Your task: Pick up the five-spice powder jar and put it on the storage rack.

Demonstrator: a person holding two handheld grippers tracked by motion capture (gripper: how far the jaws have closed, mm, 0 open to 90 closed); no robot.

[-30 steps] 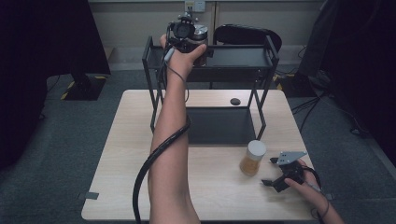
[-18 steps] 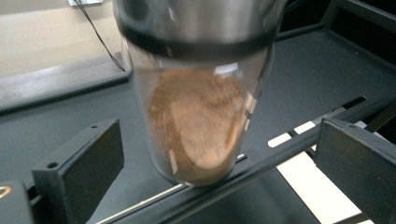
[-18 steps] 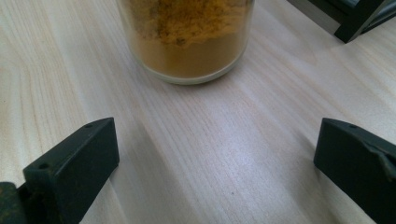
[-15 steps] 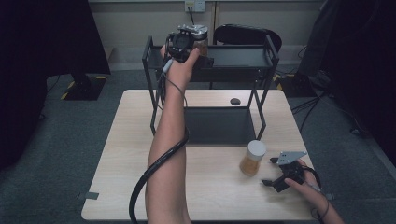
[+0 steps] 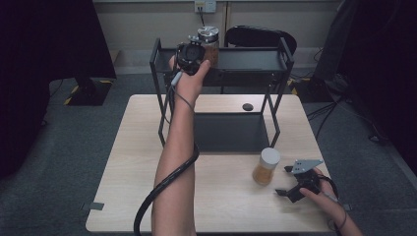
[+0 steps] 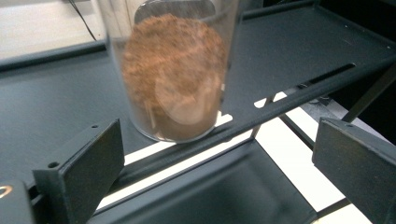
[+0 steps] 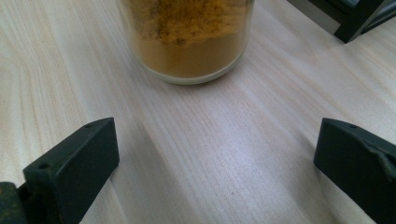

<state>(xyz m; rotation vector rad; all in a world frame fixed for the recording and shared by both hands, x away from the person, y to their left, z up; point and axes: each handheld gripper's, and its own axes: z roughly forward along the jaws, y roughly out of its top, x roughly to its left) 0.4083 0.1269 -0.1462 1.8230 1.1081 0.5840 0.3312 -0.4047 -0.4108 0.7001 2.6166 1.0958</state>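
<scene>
left gripper view: left tool (image 6: 219, 177) wide open before unlabelled brown-powder jar (image 6: 173, 79), gripping nothing.

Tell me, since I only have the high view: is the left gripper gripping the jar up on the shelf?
Observer: No. The left gripper has its jaws wide apart, and the jar stands clear of both on the shelf.
Operator: What's in it?
Observer: Reddish-brown powder.
Operator: And the right gripper?
Observer: The right gripper is open too. The other jar, holding yellow powder, stands on the table ahead of its jaws, untouched.
</scene>
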